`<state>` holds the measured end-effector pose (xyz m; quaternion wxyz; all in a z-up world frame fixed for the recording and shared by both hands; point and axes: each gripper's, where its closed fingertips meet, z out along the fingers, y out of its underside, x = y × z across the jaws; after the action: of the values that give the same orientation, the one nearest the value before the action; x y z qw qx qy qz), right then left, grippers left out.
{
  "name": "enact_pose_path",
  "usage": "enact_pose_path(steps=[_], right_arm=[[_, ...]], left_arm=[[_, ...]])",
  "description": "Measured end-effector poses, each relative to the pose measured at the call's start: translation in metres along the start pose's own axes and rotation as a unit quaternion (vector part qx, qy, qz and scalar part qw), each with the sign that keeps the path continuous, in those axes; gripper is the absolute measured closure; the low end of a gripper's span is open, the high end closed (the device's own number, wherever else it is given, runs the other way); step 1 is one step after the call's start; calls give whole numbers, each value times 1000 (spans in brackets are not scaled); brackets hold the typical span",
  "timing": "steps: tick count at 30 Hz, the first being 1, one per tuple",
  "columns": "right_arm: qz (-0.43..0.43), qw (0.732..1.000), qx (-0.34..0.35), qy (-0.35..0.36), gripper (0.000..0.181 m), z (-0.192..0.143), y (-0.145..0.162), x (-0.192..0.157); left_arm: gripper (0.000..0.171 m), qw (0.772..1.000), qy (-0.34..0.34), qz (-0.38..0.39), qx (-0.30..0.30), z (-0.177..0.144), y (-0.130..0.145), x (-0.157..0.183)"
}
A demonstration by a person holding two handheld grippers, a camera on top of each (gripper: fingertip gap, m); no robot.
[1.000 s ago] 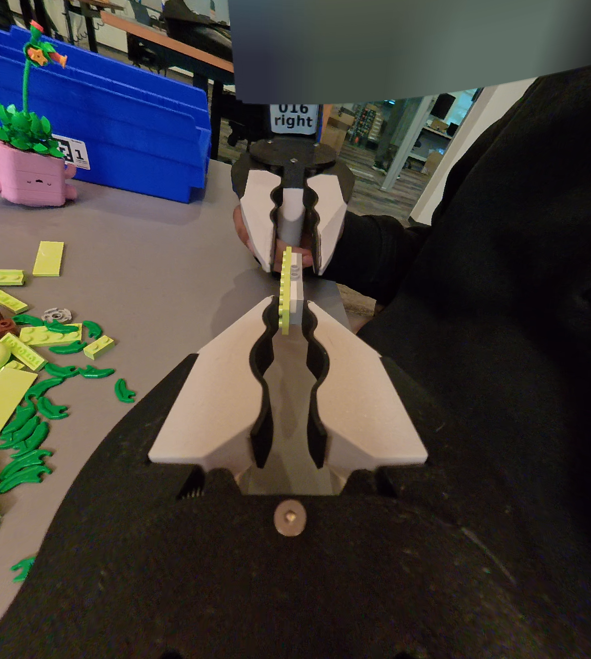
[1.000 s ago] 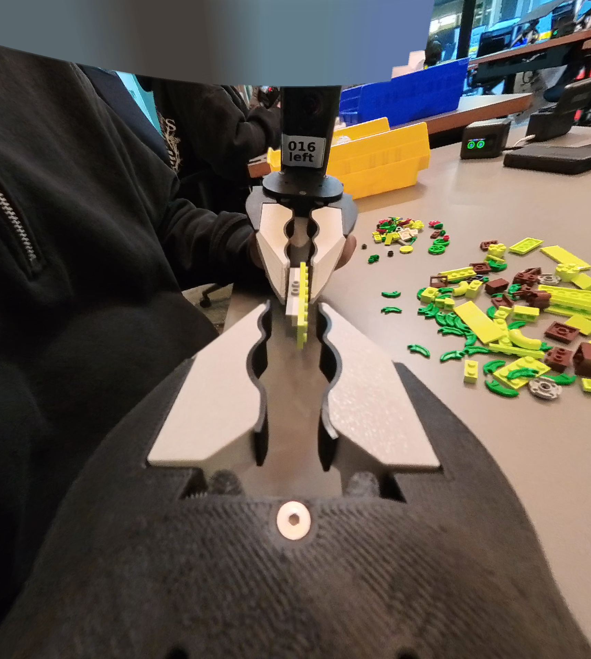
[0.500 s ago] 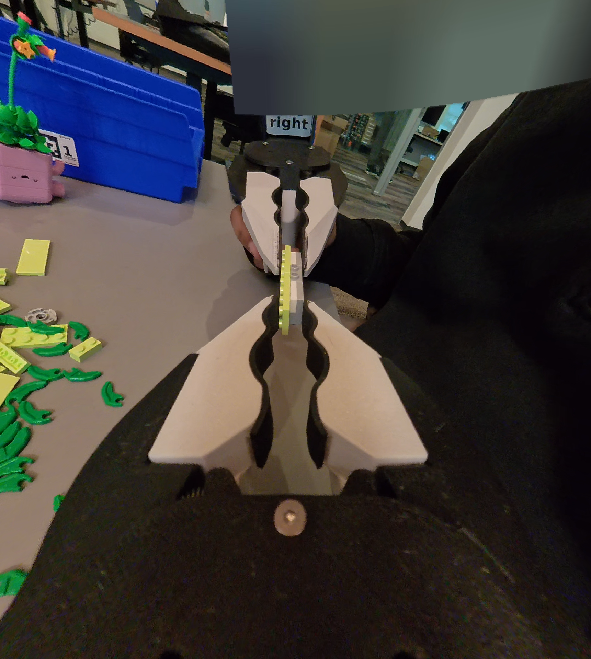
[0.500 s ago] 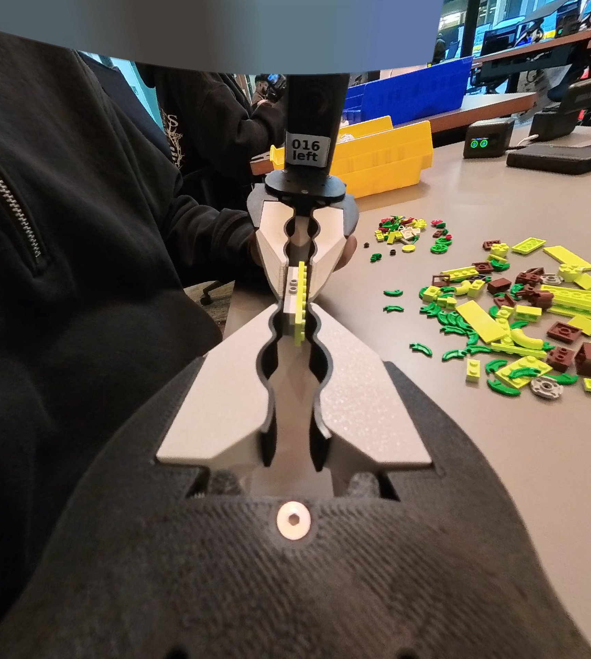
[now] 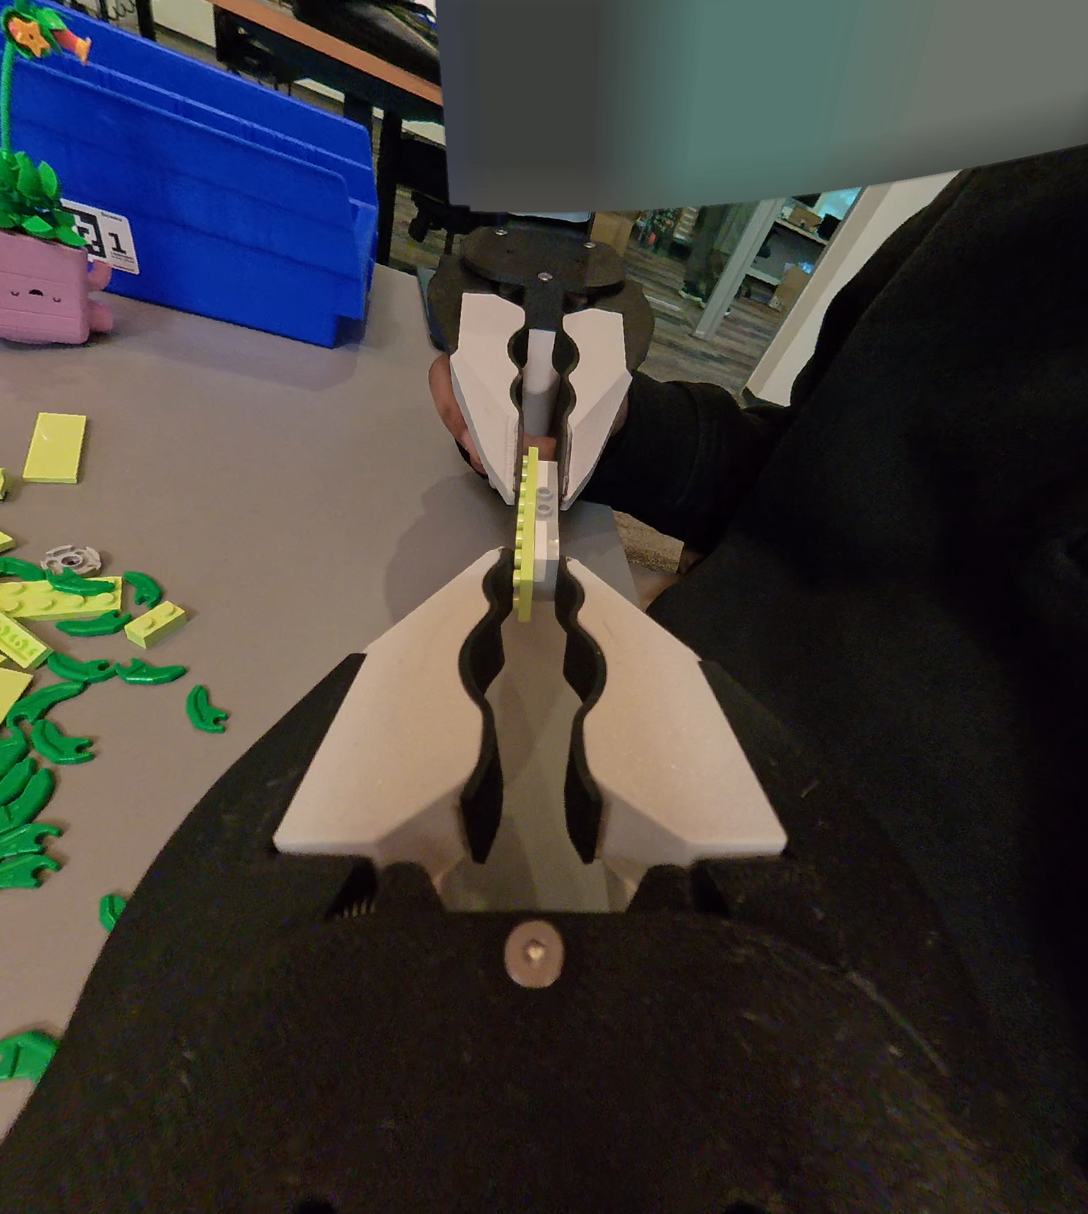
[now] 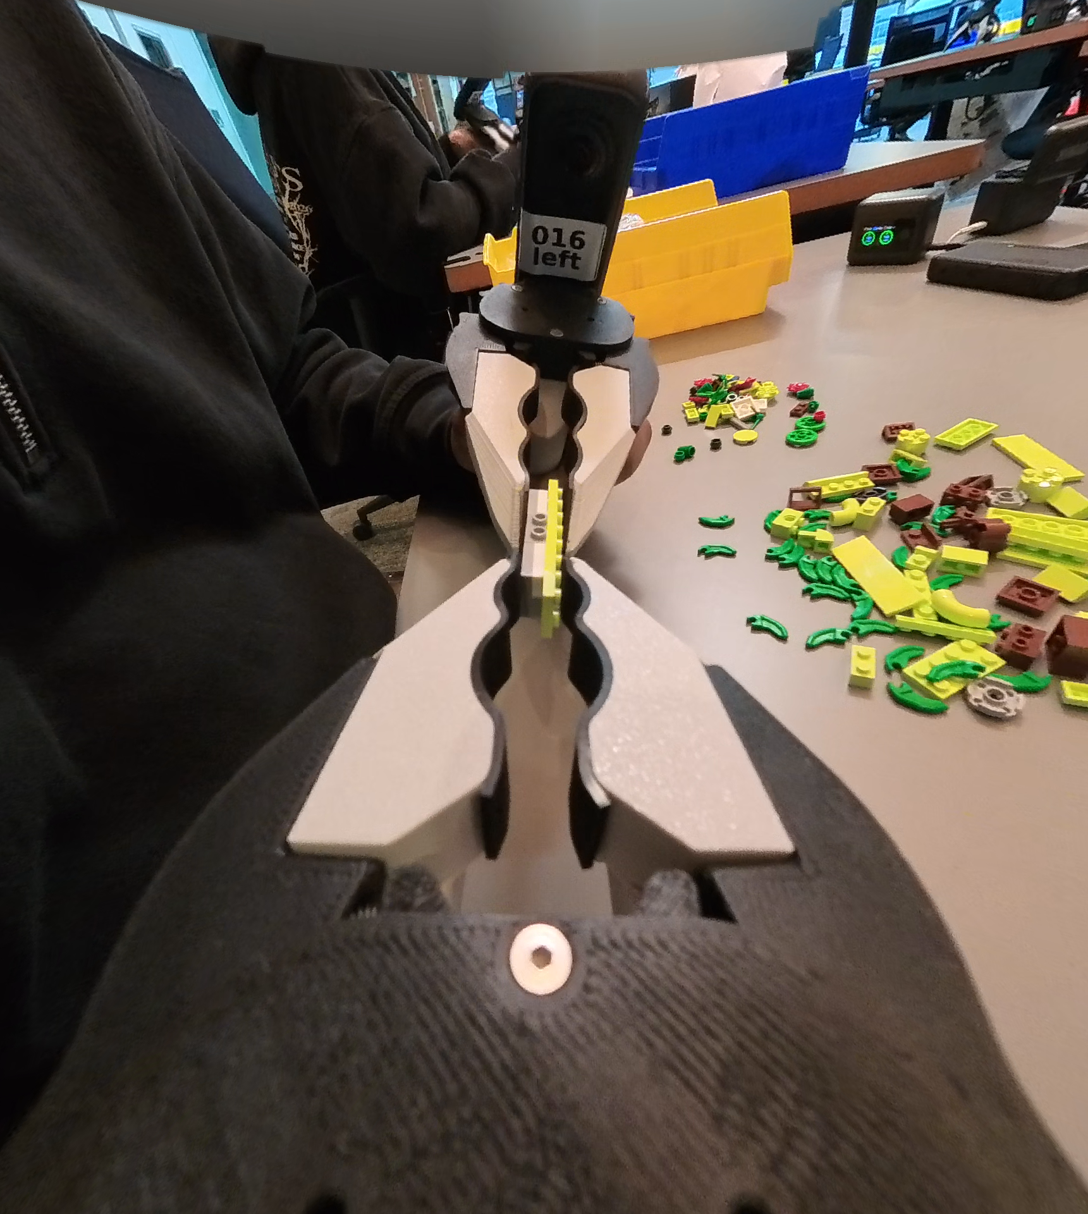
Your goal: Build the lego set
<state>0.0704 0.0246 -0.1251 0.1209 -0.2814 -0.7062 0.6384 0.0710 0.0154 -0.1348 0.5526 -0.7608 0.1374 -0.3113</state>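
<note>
A small assembly, a lime-green studded plate (image 5: 526,552) joined to a light grey brick (image 5: 549,525), is held on edge above the table's near edge. My left gripper (image 5: 531,570) is shut on its near end. My right gripper (image 5: 538,500) faces it tip to tip and is shut on the far end. In the right wrist view my right gripper (image 6: 544,577) clamps the lime plate (image 6: 553,578) and grey brick (image 6: 534,545), with my left gripper (image 6: 542,533) opposite. Both hands are partly hidden behind the fingers.
Loose lime, green and brown pieces (image 5: 35,657) lie on the grey table (image 5: 265,460); they also show in the right wrist view (image 6: 955,571). A pink pot model (image 5: 15,289) stands before a blue bin (image 5: 199,197). A yellow bin (image 6: 692,263) and black devices (image 6: 889,230) sit farther off. Less than 4 cm separates the two grippers' tips.
My right gripper's fingers were apart around the assembly a second ago and have closed on it. Both grippers have drifted slightly with the piece between them.
</note>
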Motion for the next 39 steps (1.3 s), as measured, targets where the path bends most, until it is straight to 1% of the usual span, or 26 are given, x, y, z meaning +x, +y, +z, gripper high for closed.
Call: enact_pose_path(steps=[3,4,5,6,7,9,12,16,21,24,26,29,31,33,35,39], right_arm=[[23,1000,0,9,173,0,0,7],[43,999,0,16,172,1,0,11],[70,997,2,19,172,1,1,15],[101,995,2,21,172,0,2,19],[134,991,-1,27,172,0,5,25],[196,979,-28,53,172,-1,19,38],[262,956,-80,105,172,-1,44,54],[309,935,-126,121,162,0,65,57],[299,936,-124,136,163,-2,64,60],[295,938,-112,146,158,-7,61,64],[283,940,-97,166,156,-14,57,70],[235,950,-59,195,150,-28,41,79],[181,959,-36,214,148,-37,29,81],[132,965,-29,227,145,-41,22,80],[105,966,-47,230,140,-38,24,77],[70,965,-120,224,134,-23,42,71]], left_arm=[[161,1000,-19,3,-12,0,2,-7],[155,999,-34,7,-29,0,5,-12],[139,998,-44,14,-46,0,9,-15],[130,997,-55,20,-58,-1,12,-19],[127,996,-67,22,-61,-3,14,-23],[124,995,-82,17,-52,-5,11,-28],[122,991,-122,7,-54,-6,11,-42],[122,987,-138,10,-79,-3,17,-46],[122,982,-151,25,-110,2,25,-47],[122,980,-157,33,-122,3,28,-48],[122,978,-162,35,-127,4,30,-49],[122,976,-167,33,-133,4,31,-51],[122,976,-168,33,-135,4,32,-51],[122,975,-171,34,-137,4,32,-52],[122,974,-174,35,-142,5,34,-53],[122,970,-179,31,-159,7,38,-55]])
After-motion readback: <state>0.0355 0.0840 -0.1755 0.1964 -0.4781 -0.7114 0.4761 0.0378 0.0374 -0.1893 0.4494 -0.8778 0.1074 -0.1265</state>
